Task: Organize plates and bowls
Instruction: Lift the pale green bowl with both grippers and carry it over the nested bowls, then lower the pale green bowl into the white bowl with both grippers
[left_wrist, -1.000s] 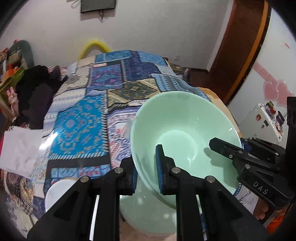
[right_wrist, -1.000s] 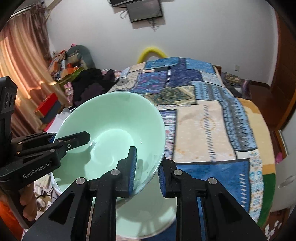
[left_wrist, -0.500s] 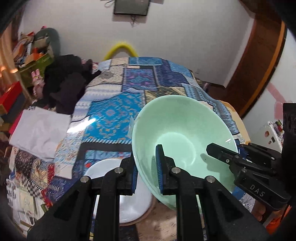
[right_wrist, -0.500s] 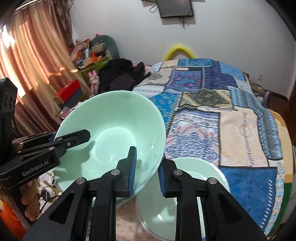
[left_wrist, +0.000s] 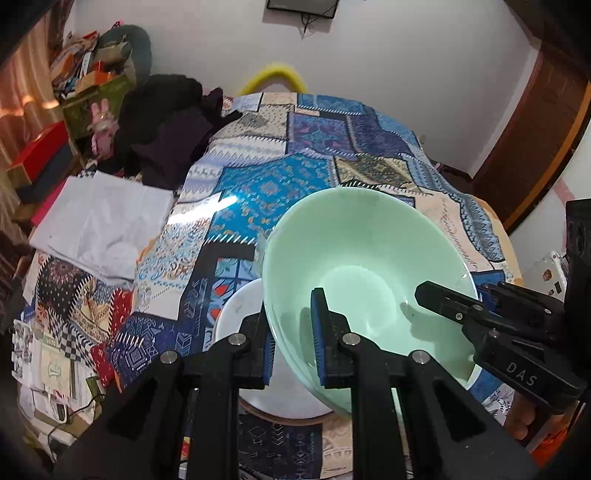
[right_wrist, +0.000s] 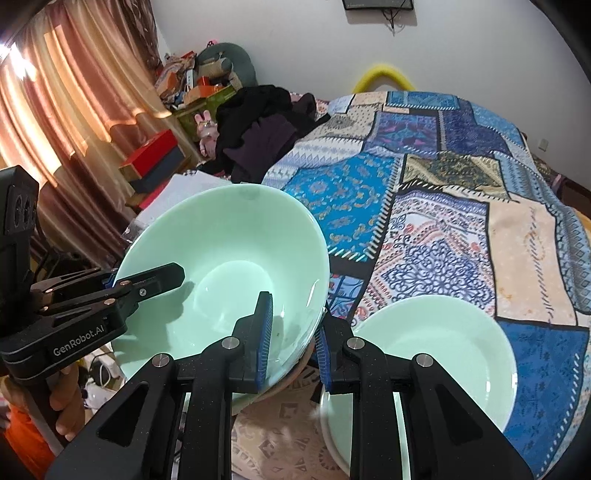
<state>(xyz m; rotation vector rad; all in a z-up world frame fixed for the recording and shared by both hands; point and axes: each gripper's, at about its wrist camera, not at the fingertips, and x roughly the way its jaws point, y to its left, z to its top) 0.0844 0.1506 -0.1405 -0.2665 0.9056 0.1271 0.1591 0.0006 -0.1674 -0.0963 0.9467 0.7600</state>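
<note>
A pale green bowl hangs tilted above the table's near edge, held by its rim from two sides. My left gripper is shut on the bowl's near left rim, one pad inside and one outside. My right gripper is shut on the opposite rim of the same bowl. Each gripper also shows in the other's view: the right gripper and the left gripper. A white plate lies under the bowl, partly hidden. A second green bowl rests on the table to the right.
The table carries a blue patchwork cloth. Left of it lie a white sheet, a heap of black clothes and a red box. A curtain hangs at the left. A hand holds the left gripper.
Both grippers have carried the green bowl leftwards and slightly down, off the second green bowl and over the white plate. Both stay shut on its rim.
</note>
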